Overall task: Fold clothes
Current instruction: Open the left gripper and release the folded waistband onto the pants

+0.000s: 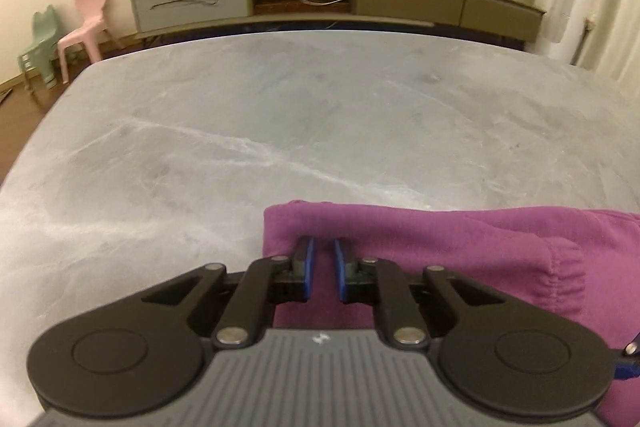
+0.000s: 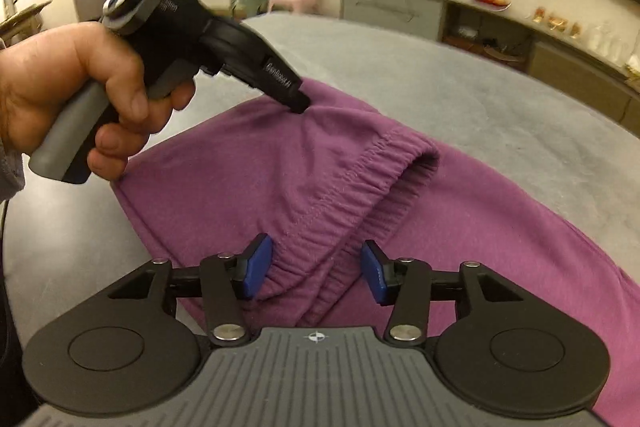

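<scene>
**Purple garment under both claws**

The purple garment [image 2: 248, 179] lies on the grey tabletop [image 1: 280, 115], filling the lower right of the left wrist view. The left claw [image 1: 323, 247] has its pads slightly apart at the fabric's upper left corner. The right claw [image 2: 316, 265] stands wide apart over the elastic cuff [image 2: 380, 167].

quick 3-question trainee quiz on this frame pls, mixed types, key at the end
1. True or false: the right gripper is clamped shut on the elastic cuff.
2. The left gripper has its tips at the purple garment. Which part? A) near its left edge B) its far right end C) off the cloth
3. Fill in: the garment lies on a grey ____.

Key: 1 false, its fingers stand apart; 2 A; 3 table.
</scene>
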Available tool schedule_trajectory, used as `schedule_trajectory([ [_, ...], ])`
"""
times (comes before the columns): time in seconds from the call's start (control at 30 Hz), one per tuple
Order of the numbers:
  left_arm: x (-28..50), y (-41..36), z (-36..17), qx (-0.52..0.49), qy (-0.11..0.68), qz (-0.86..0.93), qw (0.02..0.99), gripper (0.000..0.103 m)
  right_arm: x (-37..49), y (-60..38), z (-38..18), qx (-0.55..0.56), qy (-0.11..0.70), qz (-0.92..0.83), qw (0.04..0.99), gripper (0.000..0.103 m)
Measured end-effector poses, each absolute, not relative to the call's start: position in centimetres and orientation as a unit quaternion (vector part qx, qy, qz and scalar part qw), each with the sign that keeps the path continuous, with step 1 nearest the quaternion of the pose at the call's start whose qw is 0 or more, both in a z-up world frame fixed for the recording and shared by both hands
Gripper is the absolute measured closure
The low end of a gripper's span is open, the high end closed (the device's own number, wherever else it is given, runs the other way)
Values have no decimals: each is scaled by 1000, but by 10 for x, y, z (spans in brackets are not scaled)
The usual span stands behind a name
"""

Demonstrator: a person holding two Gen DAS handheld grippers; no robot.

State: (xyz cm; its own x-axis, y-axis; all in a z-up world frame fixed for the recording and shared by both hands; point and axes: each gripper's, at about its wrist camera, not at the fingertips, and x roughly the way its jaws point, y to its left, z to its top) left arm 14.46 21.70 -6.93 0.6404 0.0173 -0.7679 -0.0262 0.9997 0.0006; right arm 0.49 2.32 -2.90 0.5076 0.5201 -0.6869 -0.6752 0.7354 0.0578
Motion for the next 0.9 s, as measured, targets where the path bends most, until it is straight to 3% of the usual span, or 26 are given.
schedule_trajectory([
  [0.17, 126, 188, -62, -4, 420, -16, 908, 85, -6, -35, 11, -64, 319, 316, 891, 50],
  [0.37, 130, 168, -80, 15, 440, 13, 898, 87, 16, -95, -44, -84, 351, 248, 899, 48],
  [0.53, 120, 143, -59, 37, 425, 8, 904, 87, -3, -137, -16, -29, 338, 235, 911, 45],
  [0.67, 112, 113, -49, 46, 412, -17, 910, 87, -14, -208, 0, -23, 323, 175, 930, 33],
  [0.9, 120, 65, -91, 120, 415, -18, 902, 85, -5, -308, -48, -16, 359, 25, 933, 30],
])
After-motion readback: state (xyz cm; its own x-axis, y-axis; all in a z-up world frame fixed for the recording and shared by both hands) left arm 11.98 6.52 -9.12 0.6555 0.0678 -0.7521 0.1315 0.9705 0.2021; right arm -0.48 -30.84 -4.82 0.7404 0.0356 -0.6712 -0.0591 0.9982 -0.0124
